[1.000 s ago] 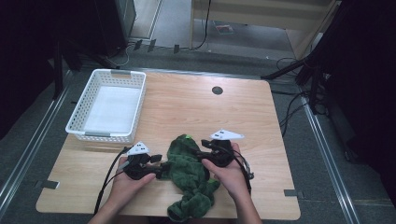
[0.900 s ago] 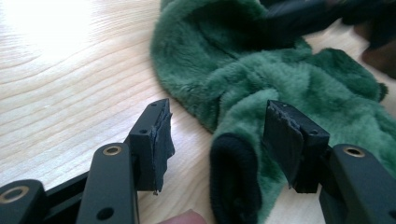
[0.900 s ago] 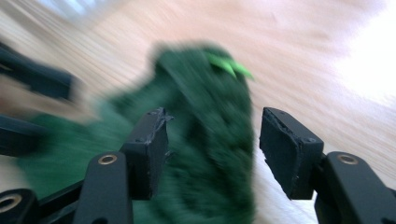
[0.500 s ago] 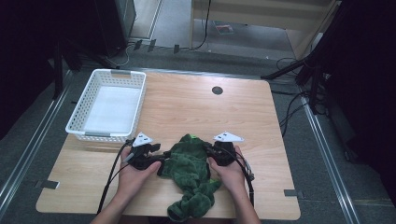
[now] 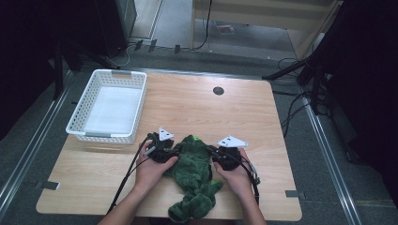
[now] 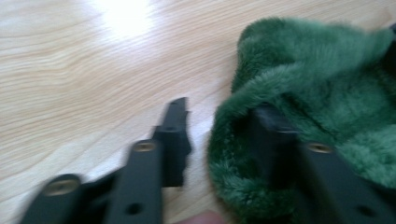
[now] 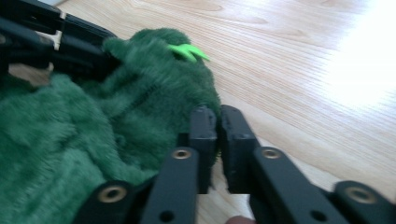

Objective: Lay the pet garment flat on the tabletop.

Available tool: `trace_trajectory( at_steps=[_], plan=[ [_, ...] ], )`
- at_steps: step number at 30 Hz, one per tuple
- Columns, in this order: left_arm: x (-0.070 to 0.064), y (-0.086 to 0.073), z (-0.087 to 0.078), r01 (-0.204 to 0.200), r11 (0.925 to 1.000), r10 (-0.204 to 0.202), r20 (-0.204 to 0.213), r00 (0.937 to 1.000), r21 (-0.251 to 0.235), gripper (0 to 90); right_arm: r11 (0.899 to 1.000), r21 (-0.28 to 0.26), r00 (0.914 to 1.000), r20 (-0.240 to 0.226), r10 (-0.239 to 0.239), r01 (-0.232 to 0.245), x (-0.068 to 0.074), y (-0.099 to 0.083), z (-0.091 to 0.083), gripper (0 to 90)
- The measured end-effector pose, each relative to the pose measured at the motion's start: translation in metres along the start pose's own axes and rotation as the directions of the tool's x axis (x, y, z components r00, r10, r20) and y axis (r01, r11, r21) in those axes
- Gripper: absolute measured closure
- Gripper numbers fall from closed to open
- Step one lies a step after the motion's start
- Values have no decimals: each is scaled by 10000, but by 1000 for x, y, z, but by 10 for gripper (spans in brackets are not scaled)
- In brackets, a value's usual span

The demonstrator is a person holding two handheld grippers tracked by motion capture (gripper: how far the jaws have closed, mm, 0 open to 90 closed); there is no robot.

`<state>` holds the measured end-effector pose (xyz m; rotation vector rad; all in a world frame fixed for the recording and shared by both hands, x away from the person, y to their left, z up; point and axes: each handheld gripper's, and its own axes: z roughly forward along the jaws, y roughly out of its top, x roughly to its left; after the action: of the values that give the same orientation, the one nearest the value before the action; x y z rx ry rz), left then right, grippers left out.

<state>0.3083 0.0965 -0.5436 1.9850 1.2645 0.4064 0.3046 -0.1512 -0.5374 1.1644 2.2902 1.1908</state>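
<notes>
A dark green plush cloth (image 5: 192, 168) lies bunched near the wooden table's front edge, with a light green tag (image 7: 187, 50) at its far end. My left gripper (image 6: 222, 135) is open at the cloth's left edge; one jaw rests on bare wood and the other is sunk in the fur (image 6: 327, 84). In the high view it sits at the cloth's upper left (image 5: 174, 151). My right gripper (image 7: 218, 135) is shut on a fold of the cloth (image 7: 93, 140) at its right edge (image 5: 211, 153). The left gripper's black jaws show across the cloth (image 7: 70, 46).
A white slatted basket (image 5: 101, 135) stands empty at the table's left back. A small round hole (image 5: 218, 90) is in the tabletop (image 5: 211, 112) near the far edge. Cables trail from both grippers toward the front edge. Dark floor surrounds the table.
Both grippers have moved away from the front edge, and the left one has shifted right against the cloth. The cloth's far end is bunched up higher between them.
</notes>
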Motion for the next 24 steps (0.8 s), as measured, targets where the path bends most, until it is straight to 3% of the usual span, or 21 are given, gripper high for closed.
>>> trace_trajectory(
  at_steps=[1,2,3,4,5,6,7,8,9,10,11,12,14,15,16,17,19,20,21,22,24],
  plan=[
    [1,0,-1,10,9999,-11,-84,10000,-146,707,9999,-32,9998,130,-163,164,-1,0,-1,886],
    [2,-1,-3,-85,9997,81,-194,9998,-229,843,9993,-152,9987,388,-331,337,-3,-1,-3,900],
    [3,0,-5,-71,9993,64,-176,9998,-379,843,9993,-152,9987,388,-331,337,-3,-1,-3,900],
    [5,1,-6,-89,9990,80,-209,9997,-441,899,9991,-272,9988,396,-304,315,-4,-1,-5,900],
    [7,2,-9,-178,9986,157,-426,9990,-505,899,9989,-302,9980,522,-345,361,-5,-1,-6,900],
    [10,2,-11,-163,9979,120,-690,9975,-626,899,9975,178,9897,1250,-696,679,-8,-4,-8,900],
    [13,3,-13,-133,9977,72,-909,9958,-666,899,9975,178,9897,1250,-696,679,-8,-4,-8,900],
    [17,2,-15,-11,9968,-64,-921,9957,-802,884,9987,342,9915,1227,-422,383,-14,-8,-10,900],
    [19,2,-18,43,9955,-109,-701,9975,-944,884,9987,342,9915,1227,-422,383,-14,-8,-10,900],
    [20,1,-19,-49,9938,6,-387,9993,-1109,860,9998,215,9948,1021,-56,35,-17,-9,-12,900],
    [14,-1,-21,-685,9881,725,241,9971,-1380,788,9971,-195,9970,231,735,-730,-22,-7,-15,836],
    [14,-1,-21,-685,9881,725,241,9971,-1380,763,9971,-195,9970,231,735,-730,-22,-7,-15,836],
    [5,-3,-19,-1215,9826,1278,366,9911,-1404,756,9916,-671,9931,-474,1072,-1103,-20,-1,-17,760],
    [3,-3,-18,-1219,9830,1281,376,9910,-1374,752,9896,-882,9916,-718,1072,-1134,-16,2,-16,707],
    [3,-3,-16,-1075,9864,1126,344,9930,-1244,742,9912,-822,9925,-738,974,-1034,-5,8,-7,596],
    [4,-3,-14,-820,9903,853,247,9960,-1118,742,9912,-822,9925,-738,974,-1034,-5,8,-7,596],
    [10,-3,-12,-294,9942,302,55,9995,-1031,727,9960,-518,9962,-509,706,-732,8,11,6,528],
    [12,-3,-12,-121,9949,117,-46,9999,-1004,711,9992,-206,9992,-212,349,-354,19,12,18,511],
    [14,-3,-12,-87,9955,76,-123,9999,-939,711,9992,-206,9992,-212,349,-354,19,12,18,511],
    [16,-3,-12,-106,9956,95,-131,9999,-929,711,9998,-127,9998,145,160,-158,23,11,23,526],
    [16,-3,-12,-256,9962,237,-232,9994,-829,711,9999,38,9991,397,150,-151,24,11,30,662]
  ],
)
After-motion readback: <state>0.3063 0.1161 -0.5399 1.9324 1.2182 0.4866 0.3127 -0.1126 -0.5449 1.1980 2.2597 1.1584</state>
